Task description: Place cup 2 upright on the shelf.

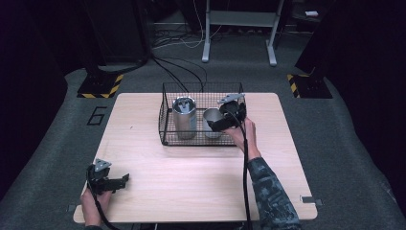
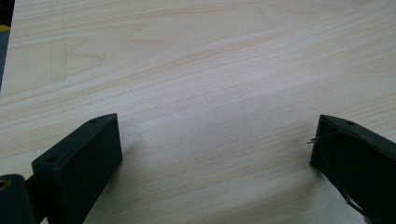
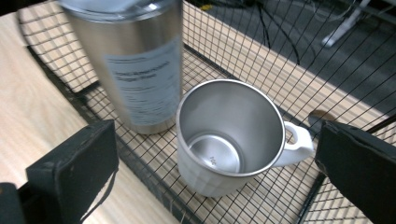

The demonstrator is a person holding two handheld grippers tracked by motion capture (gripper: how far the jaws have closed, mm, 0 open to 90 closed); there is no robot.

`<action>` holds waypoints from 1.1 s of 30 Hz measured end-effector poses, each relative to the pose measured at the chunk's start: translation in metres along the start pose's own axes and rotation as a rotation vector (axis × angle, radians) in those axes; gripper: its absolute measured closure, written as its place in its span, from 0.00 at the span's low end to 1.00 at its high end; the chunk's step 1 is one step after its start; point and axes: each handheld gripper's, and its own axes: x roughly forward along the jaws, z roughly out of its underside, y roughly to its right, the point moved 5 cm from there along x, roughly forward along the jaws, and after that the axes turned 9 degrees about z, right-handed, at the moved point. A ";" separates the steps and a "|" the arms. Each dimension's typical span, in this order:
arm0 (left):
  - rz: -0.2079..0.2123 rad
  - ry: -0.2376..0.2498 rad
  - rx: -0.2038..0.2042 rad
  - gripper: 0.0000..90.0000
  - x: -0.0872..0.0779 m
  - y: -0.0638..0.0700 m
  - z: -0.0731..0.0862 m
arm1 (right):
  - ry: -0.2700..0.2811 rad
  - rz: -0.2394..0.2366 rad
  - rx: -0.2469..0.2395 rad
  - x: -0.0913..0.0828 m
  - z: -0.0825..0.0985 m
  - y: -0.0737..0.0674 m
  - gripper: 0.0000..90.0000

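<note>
Mug stands upright in the basket, between the right gripper's two jaws, which are wide apart and touch nothing. Its open mouth faces up toward the jaws and shows a steel inside; its white handle points at the right-hand jaw and stops just short of it. The left-hand jaw hangs over the basket's near wall, well clear of the mug. Beyond the left-hand jaw, just beside the mug, stands a tumbler, upright, with a printed label on its side. In the high view the right gripper hovers over the basket's right end, above the mug, with the tumbler to the mug's left.

The left gripper sits low over the table at its near left corner, well apart from the basket. Its jaws are wide apart too, with bare wood between and ahead of them.
</note>
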 end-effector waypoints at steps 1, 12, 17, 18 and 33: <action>-0.003 0.007 0.000 0.02 0.000 0.000 0.000 | 0.012 0.002 -0.023 -0.004 0.000 0.000 0.00; -0.003 0.006 0.000 0.02 0.000 0.000 0.000 | 0.023 0.011 -0.085 -0.051 0.021 -0.011 0.00; -0.003 0.006 0.000 0.02 0.000 0.000 0.000 | 0.015 0.046 -0.107 -0.062 0.041 -0.009 0.00; -0.003 0.006 0.000 0.02 0.000 0.000 0.000 | 0.012 0.051 -0.109 -0.064 0.046 -0.008 0.00; 0.005 -0.006 0.000 0.02 0.000 0.000 0.000 | -0.063 0.125 0.026 -0.080 0.143 0.017 0.00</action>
